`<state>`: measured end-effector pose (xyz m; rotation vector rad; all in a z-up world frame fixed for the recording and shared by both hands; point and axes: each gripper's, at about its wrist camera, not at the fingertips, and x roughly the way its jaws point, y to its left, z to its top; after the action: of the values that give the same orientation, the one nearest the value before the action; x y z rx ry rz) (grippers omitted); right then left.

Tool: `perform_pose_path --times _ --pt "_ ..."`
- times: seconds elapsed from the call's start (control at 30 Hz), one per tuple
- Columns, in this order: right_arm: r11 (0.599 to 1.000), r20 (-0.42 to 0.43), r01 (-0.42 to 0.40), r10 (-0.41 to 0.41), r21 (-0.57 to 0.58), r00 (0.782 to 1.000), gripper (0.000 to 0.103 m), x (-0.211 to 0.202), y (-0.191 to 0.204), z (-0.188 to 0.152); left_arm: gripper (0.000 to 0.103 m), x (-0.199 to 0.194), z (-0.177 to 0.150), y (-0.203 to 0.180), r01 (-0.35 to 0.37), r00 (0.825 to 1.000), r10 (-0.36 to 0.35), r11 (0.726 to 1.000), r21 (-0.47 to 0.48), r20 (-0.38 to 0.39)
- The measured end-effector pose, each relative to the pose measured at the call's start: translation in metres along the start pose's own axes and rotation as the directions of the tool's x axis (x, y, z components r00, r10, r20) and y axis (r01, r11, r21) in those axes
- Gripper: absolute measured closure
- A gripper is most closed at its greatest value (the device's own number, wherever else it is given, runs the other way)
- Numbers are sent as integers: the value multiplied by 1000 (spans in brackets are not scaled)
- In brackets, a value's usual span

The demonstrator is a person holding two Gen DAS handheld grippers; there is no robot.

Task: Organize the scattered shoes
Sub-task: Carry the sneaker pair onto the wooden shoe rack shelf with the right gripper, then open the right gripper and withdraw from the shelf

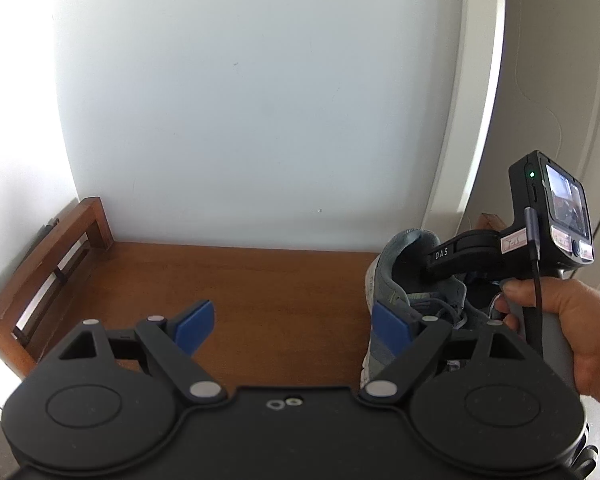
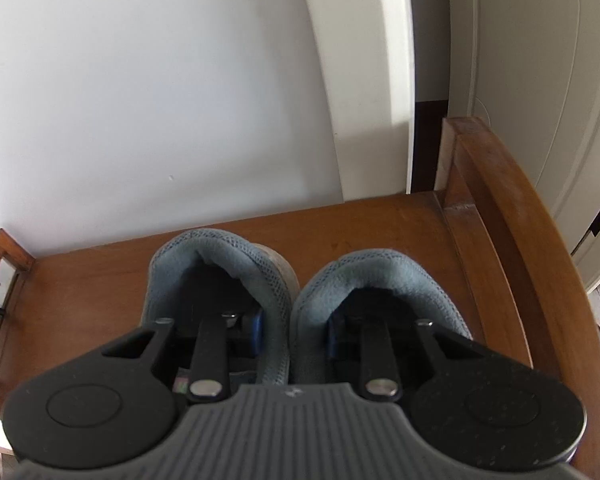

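Note:
Two grey-blue sneakers stand side by side on a wooden bench (image 2: 360, 224), heels toward the white wall: the left sneaker (image 2: 220, 264) and the right sneaker (image 2: 384, 276). My right gripper (image 2: 294, 332) has one blue-padded finger inside each shoe and is shut on the two inner collars pressed together. Whether the soles rest on the wood I cannot tell. In the left wrist view only one sneaker (image 1: 404, 280) shows, at the right, with a hand (image 1: 580, 320) on the right gripper's handle. My left gripper (image 1: 294, 324) hangs open and empty over the bench, its right pad beside that sneaker.
The bench (image 1: 240, 280) has a raised wooden arm at each end: the left arm (image 1: 56, 256) and the right arm (image 2: 500, 208). A white wall (image 1: 260, 100) backs it. A white door frame (image 2: 396, 80) and a panelled door (image 2: 540, 80) stand to the right.

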<state>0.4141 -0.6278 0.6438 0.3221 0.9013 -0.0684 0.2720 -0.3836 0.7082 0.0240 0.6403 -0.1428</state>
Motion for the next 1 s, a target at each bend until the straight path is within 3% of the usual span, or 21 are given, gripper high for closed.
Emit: perform_pose_path --times 0.23,0.5,0.57,0.7,0.83,1.0 --pt "998 -22 34 -35 -58 999 69 38 4 5 17 45 11 1 -39 999 39 999 12 -1" --pt "987 3 37 -37 -156 999 58 38 5 -2 17 87 30 9 -82 997 82 996 32 1" --pt "986 25 33 -29 -163 999 45 28 3 -2 17 89 31 10 -81 997 81 996 25 -1" --pt "982 79 41 -27 -184 996 29 2 1 -3 17 93 29 12 -79 997 79 997 16 -12" --pt "982 133 59 -36 -178 990 29 -29 -12 -17 17 89 26 18 -76 997 76 997 16 -7" --pt "991 217 32 -3 -128 976 26 -76 -34 -61 17 76 12 38 -74 997 74 997 1 3"
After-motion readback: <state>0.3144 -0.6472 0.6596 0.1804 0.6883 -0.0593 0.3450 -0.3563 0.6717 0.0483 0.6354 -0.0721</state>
